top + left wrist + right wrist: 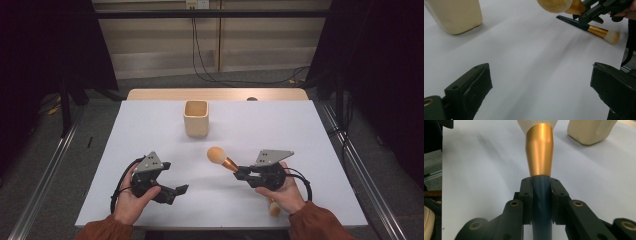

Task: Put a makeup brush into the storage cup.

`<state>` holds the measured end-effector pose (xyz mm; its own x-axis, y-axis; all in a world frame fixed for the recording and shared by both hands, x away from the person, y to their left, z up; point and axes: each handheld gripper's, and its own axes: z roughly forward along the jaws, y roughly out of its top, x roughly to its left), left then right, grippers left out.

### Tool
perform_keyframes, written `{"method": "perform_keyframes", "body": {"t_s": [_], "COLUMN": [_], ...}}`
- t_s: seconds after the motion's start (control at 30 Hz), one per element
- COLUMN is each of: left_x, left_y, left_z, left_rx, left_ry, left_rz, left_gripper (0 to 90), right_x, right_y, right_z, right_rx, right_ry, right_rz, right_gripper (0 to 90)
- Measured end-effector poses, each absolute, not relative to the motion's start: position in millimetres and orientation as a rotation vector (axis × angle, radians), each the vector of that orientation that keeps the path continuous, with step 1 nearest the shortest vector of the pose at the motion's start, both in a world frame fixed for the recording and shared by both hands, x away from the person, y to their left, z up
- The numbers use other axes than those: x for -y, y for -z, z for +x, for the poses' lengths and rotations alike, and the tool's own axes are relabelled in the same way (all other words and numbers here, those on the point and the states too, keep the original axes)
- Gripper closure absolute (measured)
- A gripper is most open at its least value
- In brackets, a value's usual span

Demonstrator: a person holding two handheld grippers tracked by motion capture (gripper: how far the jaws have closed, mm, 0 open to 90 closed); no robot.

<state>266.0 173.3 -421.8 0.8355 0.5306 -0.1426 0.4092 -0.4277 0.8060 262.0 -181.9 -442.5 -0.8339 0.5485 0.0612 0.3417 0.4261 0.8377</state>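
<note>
Right gripper (pixel 240 173): jaws clamped on the dark blue handle of the large makeup brush (pixel 223 160), just behind its gold ferrule, as the right gripper view shows; the brush is held off the white table (pixel 150 130), head pointing up-left toward the cream cup (pixel 195 118), which stands near but apart. Left gripper (pixel 176 191): jaws apart and empty, low over the table at the person's left. Handling, judged: the brush should be light, with a stiff but smooth handle that could slip or twist in the pads; the bristles are soft and crushable, so the handle near the ferrule is the sound grip point. Appearance: rounded tan bristle head, tapered glossy gold ferrule, slim dark handle. A second, smaller brush (pixel 599 32) with a pale tip lies flat on the table beneath the right gripper.
</note>
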Motion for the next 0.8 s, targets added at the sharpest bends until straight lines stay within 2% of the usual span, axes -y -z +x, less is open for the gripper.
{"method": "perform_keyframes", "body": {"t_s": [0.3, 0.8], "left_x": [-171, -165], "left_y": [423, 425], "left_z": [264, 263], "left_rx": [-0.669, -0.643], "left_ry": [-0.151, -0.138], "left_rz": [2.07, 1.956], "left_gripper": [3.3, 3.8], "right_x": [181, 185], "right_y": [438, 432], "right_z": [258, 260], "right_rx": [-2.347, -2.2], "right_ry": [-1.436, -1.683], "right_rz": [0.725, 0.706], "right_gripper": [74.8, 74.8]}}
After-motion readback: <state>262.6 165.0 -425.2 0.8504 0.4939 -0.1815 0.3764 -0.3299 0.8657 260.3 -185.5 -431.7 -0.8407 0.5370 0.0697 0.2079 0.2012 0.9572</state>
